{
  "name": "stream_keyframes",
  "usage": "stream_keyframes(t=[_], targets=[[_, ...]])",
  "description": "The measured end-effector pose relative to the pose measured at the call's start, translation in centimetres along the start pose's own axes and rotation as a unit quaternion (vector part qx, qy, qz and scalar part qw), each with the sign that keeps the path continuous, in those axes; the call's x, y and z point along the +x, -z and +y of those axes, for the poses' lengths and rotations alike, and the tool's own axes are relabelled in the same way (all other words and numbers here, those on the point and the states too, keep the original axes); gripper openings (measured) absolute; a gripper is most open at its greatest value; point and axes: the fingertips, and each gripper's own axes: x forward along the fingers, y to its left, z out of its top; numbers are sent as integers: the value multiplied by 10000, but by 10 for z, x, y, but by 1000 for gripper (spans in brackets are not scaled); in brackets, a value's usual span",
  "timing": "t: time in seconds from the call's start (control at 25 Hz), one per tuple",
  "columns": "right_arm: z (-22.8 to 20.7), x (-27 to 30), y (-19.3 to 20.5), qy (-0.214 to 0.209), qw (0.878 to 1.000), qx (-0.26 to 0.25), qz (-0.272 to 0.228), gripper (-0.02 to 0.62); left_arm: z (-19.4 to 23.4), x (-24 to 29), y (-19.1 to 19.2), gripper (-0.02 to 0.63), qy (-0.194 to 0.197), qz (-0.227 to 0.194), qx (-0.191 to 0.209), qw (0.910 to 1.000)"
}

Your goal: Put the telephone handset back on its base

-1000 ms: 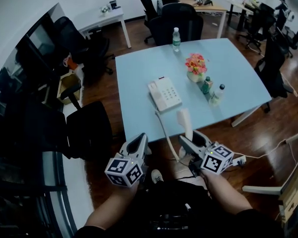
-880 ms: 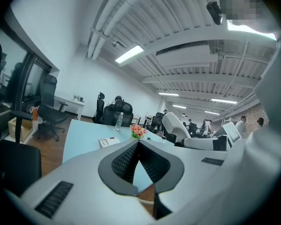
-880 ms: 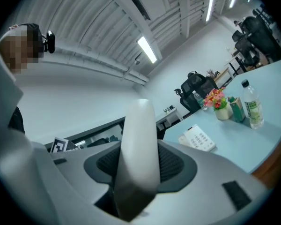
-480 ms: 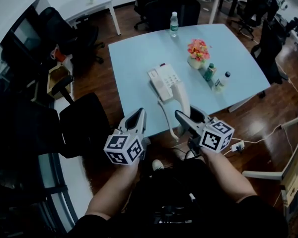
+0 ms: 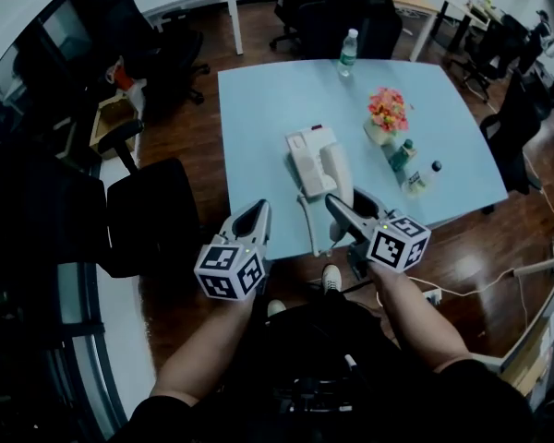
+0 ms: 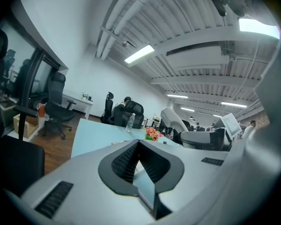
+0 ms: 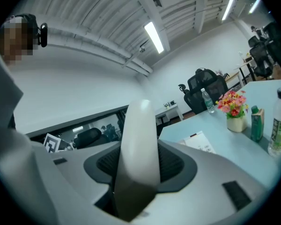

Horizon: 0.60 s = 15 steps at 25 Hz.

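The white telephone base (image 5: 305, 153) lies near the front of the pale blue table (image 5: 268, 100). My right gripper (image 5: 343, 207) is shut on the lower end of the white handset (image 5: 336, 168), which points away from me over the base's right side. A curly cord (image 5: 308, 225) hangs from the base over the table's front edge. In the right gripper view the handset (image 7: 139, 144) stands between the pads, with the base (image 7: 199, 142) beyond it. My left gripper (image 5: 258, 214) hovers left of the cord, just short of the table edge, jaws together and nothing in them.
A pot of pink flowers (image 5: 387, 116), a green bottle (image 5: 403, 155) and a clear bottle (image 5: 423, 177) stand right of the base. A water bottle (image 5: 348, 52) stands at the far edge. A black office chair (image 5: 152, 218) is left of the table, others behind it.
Both grippers have moved forward toward the table. The handset has gone from above the table's front edge to over the right side of the base.
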Motion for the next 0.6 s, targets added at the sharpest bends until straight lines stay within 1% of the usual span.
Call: stream_keyframes(t=[0.12, 0.24, 0.4, 0.6], targets=[[-17, 19, -3, 2, 9996, -96, 267, 230, 9, 6, 0, 0, -257, -52, -94, 9996], [-39, 41, -5, 122, 9983, -166, 540, 230, 20, 14, -5, 0, -533, -159, -144, 9983], [-78, 76, 4, 404, 9950, -117, 908, 230, 34, 24, -12, 0, -836, -283, -192, 9959], [-118, 125, 20, 821, 9853, -362, 1452, 230, 46, 24, -13, 0, -1169, -426, -351, 9916]])
